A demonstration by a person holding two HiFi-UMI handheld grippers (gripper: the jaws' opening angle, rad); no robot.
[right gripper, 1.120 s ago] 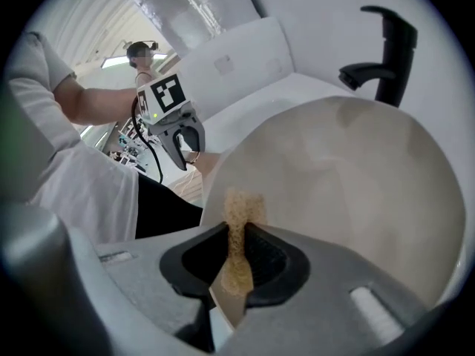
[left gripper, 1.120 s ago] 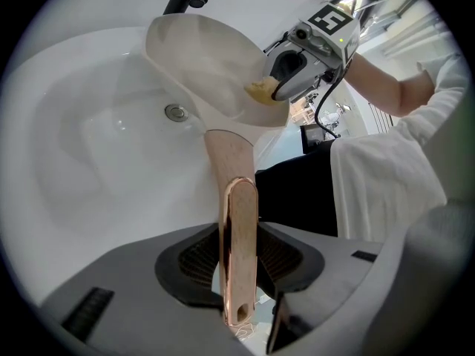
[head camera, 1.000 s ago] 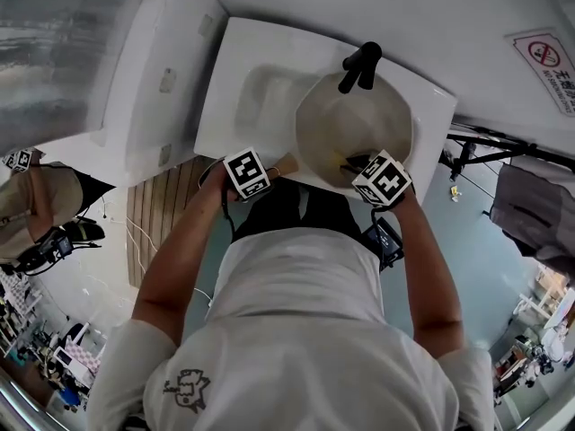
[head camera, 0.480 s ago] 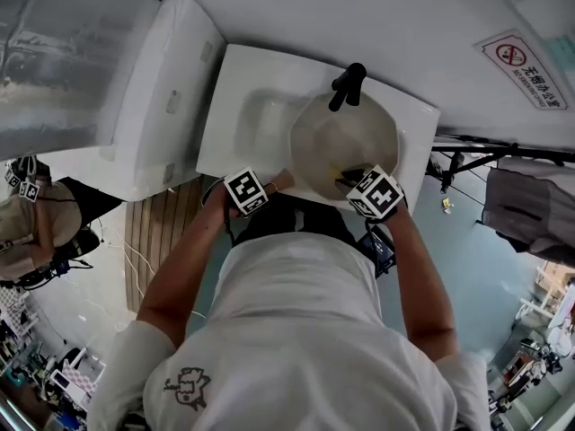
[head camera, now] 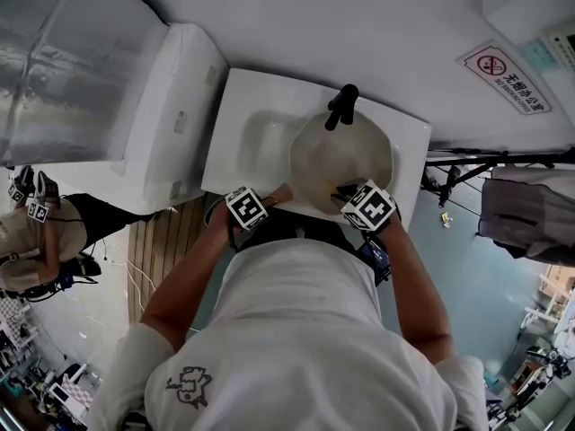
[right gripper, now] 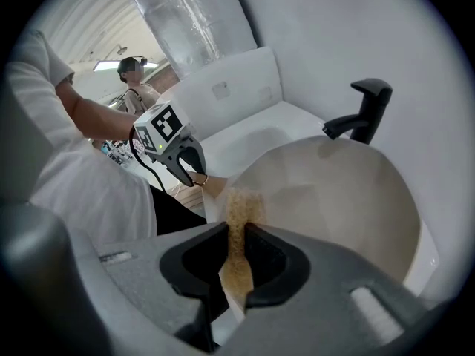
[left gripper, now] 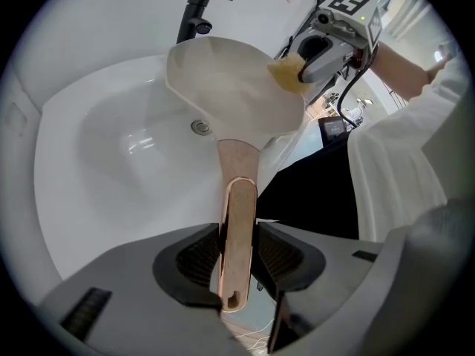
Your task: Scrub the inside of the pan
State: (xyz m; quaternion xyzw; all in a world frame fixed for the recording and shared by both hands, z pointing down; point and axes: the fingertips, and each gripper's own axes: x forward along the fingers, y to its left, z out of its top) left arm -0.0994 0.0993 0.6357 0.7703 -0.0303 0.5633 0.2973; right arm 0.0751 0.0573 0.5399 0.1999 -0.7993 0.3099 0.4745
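A pale beige pan [head camera: 341, 155] is held tilted over the white sink [head camera: 260, 124]. Its pinkish handle [left gripper: 239, 221] runs back between the jaws of my left gripper [left gripper: 239, 249]. Those jaws are opening, though the pads still touch the handle's sides. My right gripper [right gripper: 237, 254] is shut on a yellow-brown sponge [right gripper: 241, 206], whose tip rests against the pan's inner wall [right gripper: 334, 191] near the rim closest to me. In the left gripper view the sponge [left gripper: 286, 73] and the right gripper [left gripper: 326, 43] sit at the pan's right rim.
A black faucet [head camera: 341, 106] stands just behind the pan. A white toilet [head camera: 153, 106] lies left of the sink. A no-smoking sign [head camera: 503, 74] hangs on the wall at the right. Another person [head camera: 36, 232] stands far left.
The head view has drifted, so sink and pan sit slightly lower in the picture. Both grippers keep the same places relative to the pan.
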